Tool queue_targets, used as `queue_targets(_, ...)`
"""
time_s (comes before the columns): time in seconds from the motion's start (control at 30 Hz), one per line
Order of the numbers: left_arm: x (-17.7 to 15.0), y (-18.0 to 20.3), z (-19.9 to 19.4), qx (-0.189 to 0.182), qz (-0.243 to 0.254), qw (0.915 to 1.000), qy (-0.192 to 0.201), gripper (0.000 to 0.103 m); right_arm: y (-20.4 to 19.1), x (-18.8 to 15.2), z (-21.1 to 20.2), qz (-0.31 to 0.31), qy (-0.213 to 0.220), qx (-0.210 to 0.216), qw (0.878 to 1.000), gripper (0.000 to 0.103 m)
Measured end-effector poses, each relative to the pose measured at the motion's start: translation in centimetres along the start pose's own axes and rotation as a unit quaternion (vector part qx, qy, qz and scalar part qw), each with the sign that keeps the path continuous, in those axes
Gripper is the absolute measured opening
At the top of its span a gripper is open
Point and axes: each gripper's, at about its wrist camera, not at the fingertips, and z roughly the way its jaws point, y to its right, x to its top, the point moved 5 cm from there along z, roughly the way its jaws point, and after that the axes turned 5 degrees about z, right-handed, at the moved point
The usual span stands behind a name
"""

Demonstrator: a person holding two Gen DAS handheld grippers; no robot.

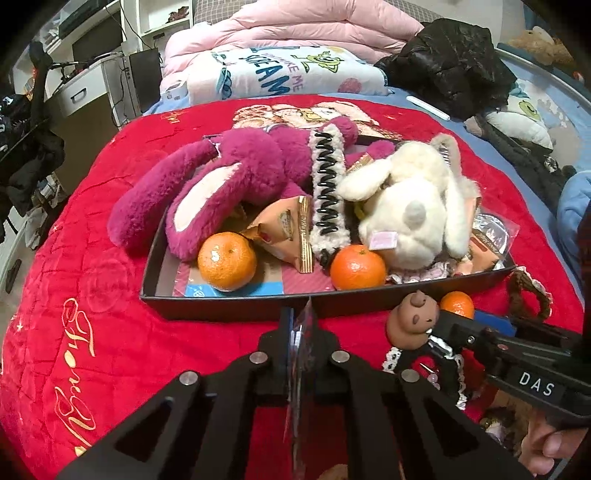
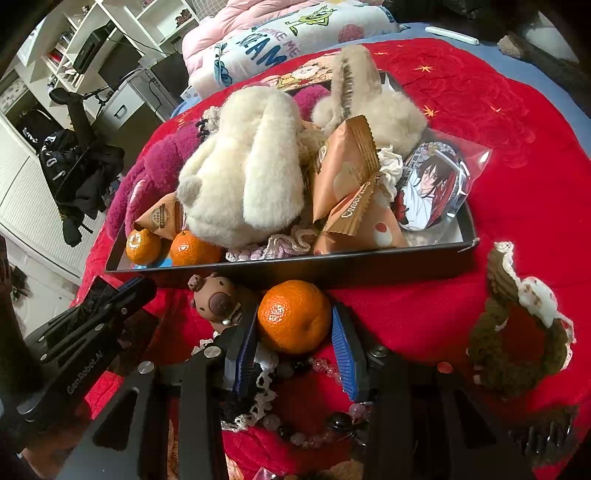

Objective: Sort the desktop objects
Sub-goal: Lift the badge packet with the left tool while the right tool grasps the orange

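Observation:
A black tray (image 1: pixel 229 306) on the red blanket holds a magenta plush (image 1: pixel 221 184), a white plush dog (image 1: pixel 406 218), two mandarins (image 1: pixel 227 260), snack packets (image 1: pixel 284 229) and a fluffy hair clip (image 1: pixel 327 184). Just in front of its near wall, my left gripper (image 1: pixel 301 317) is shut on a thin flat plastic packet (image 1: pixel 303 343), seen edge-on between its fingers. To the right, my right gripper (image 2: pixel 295 325) is shut on a third mandarin (image 2: pixel 291 314), its blue pads (image 2: pixel 343 350) pressing both sides. That mandarin sits low over the blanket, outside the tray.
A brown swirl-shaped toy (image 2: pixel 218 301) lies beside the held mandarin. A bead bracelet (image 2: pixel 325 369), black lace trim (image 2: pixel 258 398) and a brown crocheted piece (image 2: pixel 517 332) lie on the blanket to the right. A printed pillow (image 1: pixel 280 74) and pink quilt (image 1: pixel 314 26) lie beyond the tray.

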Motion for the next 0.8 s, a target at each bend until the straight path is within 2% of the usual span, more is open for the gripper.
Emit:
queue_targets(0.27,0.3,0.8,-0.9,-0.01,0.02,0.9997,0.01,0.004,0.6,-0.5,-0.3,0.006,-0.002,0.004,1.0,0.036)
queue_targets(0.57,0.6,1.0,-1.1,-0.014,0.012,0.9998,0.011,0.004,0.9,-0.4,-1.3,0.011,0.009,0.015,1.0,0.036)
queue_targets(0.8,1.5,1.3,-3.0,-0.018,0.011,0.999,0.039,0.004,0.7,-0.6,-3.2,0.004,0.024,0.024,0.999,0.036)
